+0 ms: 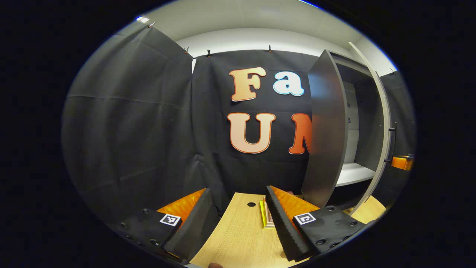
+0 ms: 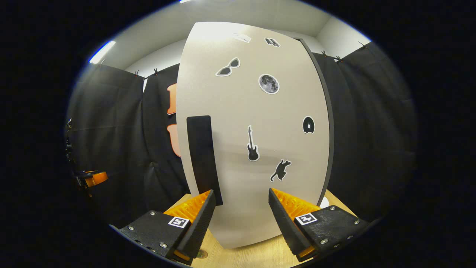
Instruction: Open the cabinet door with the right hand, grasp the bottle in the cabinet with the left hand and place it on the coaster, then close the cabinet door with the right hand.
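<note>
While held low over the wooden table (image 1: 238,238), left gripper (image 1: 238,227) shown with jaws apart and nothing between the fingers. Seen in the left gripper view, cabinet (image 1: 357,123) at far right, standing open, with dark side panel toward the camera, pale inner shelf (image 1: 353,173) visible, and cabinet door (image 1: 381,123) swung out edge-on at the right. Coaster (image 1: 266,216) lying flat on the table just ahead of the gripper, partly hidden behind its right finger, near the foot of the cabinet. Other gripper (image 1: 403,162) glimpsed at far right beside the door's edge. Bottle not discernible inside the cabinet from this angle.

Seen in the right gripper view, right gripper (image 2: 240,219) likewise spread wide, gripping nothing, close in front of the pale outer face of the cabinet door (image 2: 253,141). Dark vertical handle (image 2: 202,156) near the door's left edge, just above the left finger, not between the two. Stickers (image 2: 268,83) scattered over the door face. Other gripper (image 2: 91,178) at far left.
</note>
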`<control>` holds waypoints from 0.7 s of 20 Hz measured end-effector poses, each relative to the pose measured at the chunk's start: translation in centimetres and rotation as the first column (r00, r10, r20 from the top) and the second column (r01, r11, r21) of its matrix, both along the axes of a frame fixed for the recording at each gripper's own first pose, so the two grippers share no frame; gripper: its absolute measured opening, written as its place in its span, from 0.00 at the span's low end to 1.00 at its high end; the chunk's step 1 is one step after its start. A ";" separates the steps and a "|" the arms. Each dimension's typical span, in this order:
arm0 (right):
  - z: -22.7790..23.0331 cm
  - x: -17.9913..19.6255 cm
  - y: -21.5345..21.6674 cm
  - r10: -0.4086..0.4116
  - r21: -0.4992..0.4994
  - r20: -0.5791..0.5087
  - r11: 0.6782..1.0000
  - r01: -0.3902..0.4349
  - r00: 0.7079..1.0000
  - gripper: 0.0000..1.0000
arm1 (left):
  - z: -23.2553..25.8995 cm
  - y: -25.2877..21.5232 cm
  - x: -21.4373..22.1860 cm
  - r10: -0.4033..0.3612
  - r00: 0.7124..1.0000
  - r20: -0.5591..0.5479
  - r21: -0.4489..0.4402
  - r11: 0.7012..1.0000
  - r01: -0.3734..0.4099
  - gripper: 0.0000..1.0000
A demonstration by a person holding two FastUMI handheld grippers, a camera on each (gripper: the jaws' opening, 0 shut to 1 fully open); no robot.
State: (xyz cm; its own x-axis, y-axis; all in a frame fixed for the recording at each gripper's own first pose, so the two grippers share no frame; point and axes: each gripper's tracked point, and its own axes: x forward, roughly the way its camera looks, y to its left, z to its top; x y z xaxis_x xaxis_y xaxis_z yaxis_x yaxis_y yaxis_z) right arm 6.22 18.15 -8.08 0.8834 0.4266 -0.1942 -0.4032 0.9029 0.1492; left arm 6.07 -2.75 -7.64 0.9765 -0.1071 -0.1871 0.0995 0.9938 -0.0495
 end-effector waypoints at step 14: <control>-0.1 3.1 3.3 -0.002 -0.030 0.002 1.000 0.002 1.000 0.89 | -0.5 0.5 1.9 0.023 1.000 0.007 0.020 1.000 -0.023 0.94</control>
